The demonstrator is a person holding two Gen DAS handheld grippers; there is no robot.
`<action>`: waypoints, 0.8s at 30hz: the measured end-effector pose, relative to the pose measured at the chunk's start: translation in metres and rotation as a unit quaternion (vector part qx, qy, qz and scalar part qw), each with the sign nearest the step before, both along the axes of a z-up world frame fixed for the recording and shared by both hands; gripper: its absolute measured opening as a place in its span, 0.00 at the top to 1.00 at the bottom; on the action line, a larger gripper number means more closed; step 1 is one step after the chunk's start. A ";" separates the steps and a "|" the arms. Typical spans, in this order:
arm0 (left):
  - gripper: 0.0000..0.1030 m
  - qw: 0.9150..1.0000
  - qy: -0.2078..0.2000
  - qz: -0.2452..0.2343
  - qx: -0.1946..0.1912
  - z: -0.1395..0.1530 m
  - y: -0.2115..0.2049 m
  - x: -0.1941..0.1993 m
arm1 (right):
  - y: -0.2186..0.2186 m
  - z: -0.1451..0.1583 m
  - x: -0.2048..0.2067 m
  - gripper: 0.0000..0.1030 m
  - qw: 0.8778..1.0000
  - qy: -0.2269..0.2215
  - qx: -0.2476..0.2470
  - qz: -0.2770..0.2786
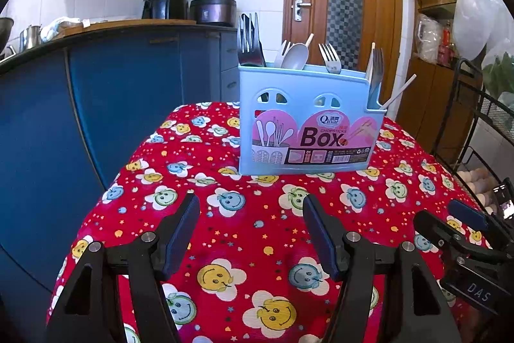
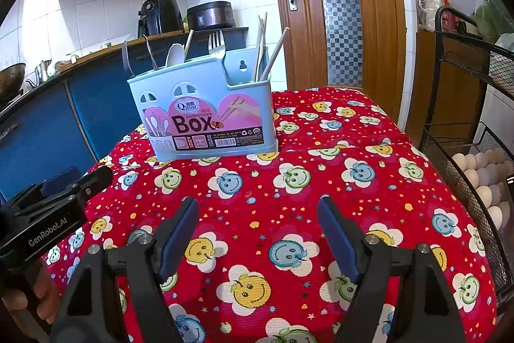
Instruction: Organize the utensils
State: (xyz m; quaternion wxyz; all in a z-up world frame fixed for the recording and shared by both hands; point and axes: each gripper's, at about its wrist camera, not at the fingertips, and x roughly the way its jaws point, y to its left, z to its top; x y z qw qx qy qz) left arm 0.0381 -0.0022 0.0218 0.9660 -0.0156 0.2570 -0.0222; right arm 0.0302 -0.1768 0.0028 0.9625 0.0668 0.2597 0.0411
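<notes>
Both grippers hang low over the near half of the table, side by side, fingers aimed at the far end. The left gripper sits level above the red smiley-flower tablecloth, and the right gripper does the same just to its right; from the left wrist camera its dark body pokes in at the near right edge, and from the right wrist camera the left one shows at the near left with a bit of the person's hand wrapped round its handle.

Now the star of the show: a pale blue utensil box standing upright on the far part of the cloth, pink label reading "Box" facing us. It is well stocked. Dark-handled cutlery rises from the left compartment, a pale spoon and a silver fork lean in the middle, and at the right end a lower pocket holds another fork and pale chopsticks that tilt out to the right. From the right wrist camera, those chopsticks fan up out of the same end pocket.

Tools next: the left's blue-padded fingers stand spread wide, nothing between them, touching nothing. The right's fingers are splayed just as wide, also empty, clear of the cloth.

Off to the right, a black wire rack holds eggs.
</notes>
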 end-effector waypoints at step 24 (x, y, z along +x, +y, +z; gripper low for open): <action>0.34 1.000 -0.004 0.000 0.000 0.003 -0.002 -0.001 | 0.000 0.000 0.000 0.24 1.000 0.000 -0.001 0.001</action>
